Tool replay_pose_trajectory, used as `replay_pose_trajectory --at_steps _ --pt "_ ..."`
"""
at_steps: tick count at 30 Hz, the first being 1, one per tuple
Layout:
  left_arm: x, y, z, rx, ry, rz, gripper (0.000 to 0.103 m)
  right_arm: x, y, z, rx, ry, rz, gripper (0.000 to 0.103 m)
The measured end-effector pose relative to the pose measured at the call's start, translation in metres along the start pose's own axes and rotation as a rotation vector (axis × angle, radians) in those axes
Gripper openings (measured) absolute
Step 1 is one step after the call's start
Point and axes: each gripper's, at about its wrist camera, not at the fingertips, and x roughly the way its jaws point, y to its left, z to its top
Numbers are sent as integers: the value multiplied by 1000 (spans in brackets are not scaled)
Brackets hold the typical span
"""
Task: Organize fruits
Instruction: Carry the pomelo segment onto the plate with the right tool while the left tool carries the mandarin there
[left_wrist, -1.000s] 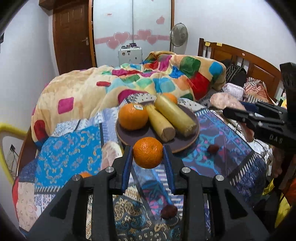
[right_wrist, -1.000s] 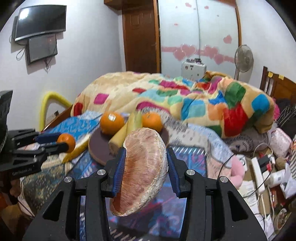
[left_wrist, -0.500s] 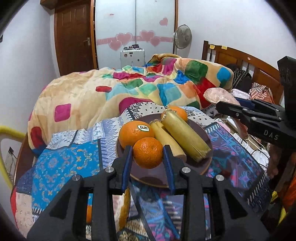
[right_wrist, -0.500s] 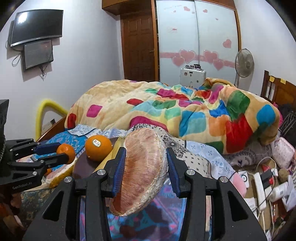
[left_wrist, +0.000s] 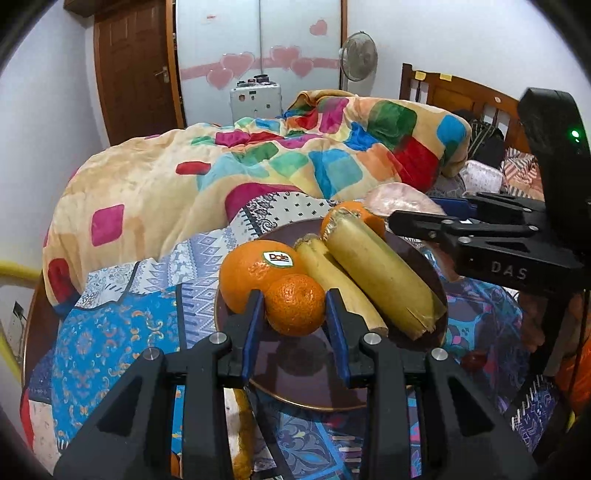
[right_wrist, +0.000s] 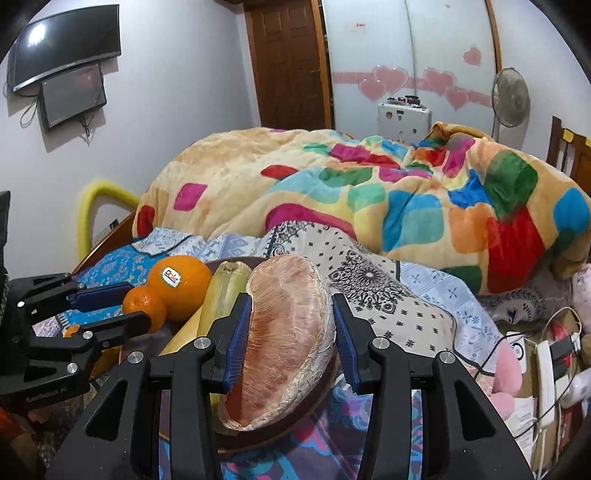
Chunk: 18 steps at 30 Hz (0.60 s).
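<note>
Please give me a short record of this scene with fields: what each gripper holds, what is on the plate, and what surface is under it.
left gripper: shut on small orange, over the plate
right gripper: shut on wrapped pomelo piece, over the plate's edge
plate: dark, round; holds labelled orange, two bananas, another orange behind them
surface: patterned bedsheet
background: colourful blanket

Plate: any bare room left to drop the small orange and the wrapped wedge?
The plate is bare along its near rim, under the small orange held in the left gripper. Crowded: big orange at left, two bananas across the middle and right. The wrapped wedge hides the plate's right side.
</note>
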Motion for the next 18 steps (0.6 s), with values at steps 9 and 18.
replay_pose_trajectory --at_steps 9,18 --pt "9 -3 -4 -1 37 -14 34 9 -6 -2 21 50 18 42" --pt "6 4 -7 -34 65 -42 36 -3 -2 0 -3 39 -40 47"
